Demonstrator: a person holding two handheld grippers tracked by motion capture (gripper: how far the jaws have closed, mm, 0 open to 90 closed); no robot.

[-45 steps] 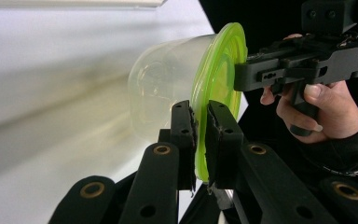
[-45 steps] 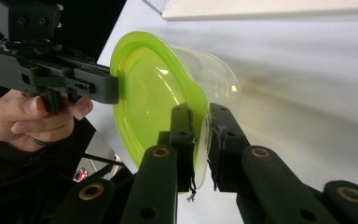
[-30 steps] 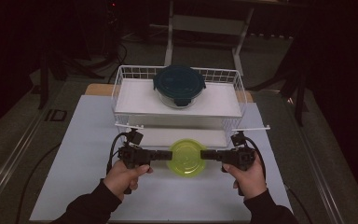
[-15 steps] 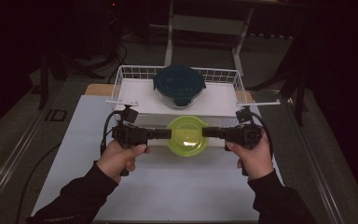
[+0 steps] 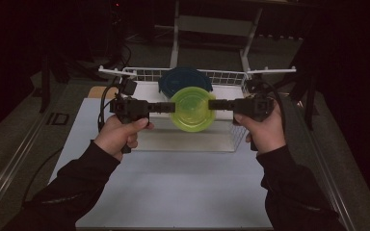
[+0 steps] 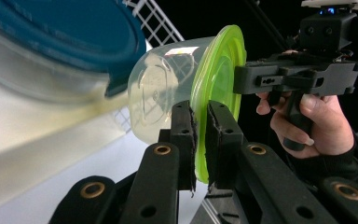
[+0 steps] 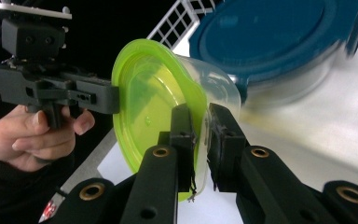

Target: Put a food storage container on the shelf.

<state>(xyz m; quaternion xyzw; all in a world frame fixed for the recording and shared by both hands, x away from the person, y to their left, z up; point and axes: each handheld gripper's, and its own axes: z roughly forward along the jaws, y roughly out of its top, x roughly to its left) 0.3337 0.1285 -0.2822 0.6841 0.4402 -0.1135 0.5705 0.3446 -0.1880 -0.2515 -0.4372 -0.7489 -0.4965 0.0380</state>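
I hold the green-lidded container (image 5: 192, 109) in the air between both tongs, above the near edge of the white wire basket (image 5: 221, 77) on the counter (image 5: 173, 192). My left tongs (image 5: 172, 107) are clamped on the lid's rim at one side, my right tongs (image 5: 211, 104) on the rim opposite (each gripper view shows the green edge pinched between black pads). The container's clear tub hangs below the lid. Behind it, inside the basket, rests a larger container with a dark blue lid (image 5: 183, 79).
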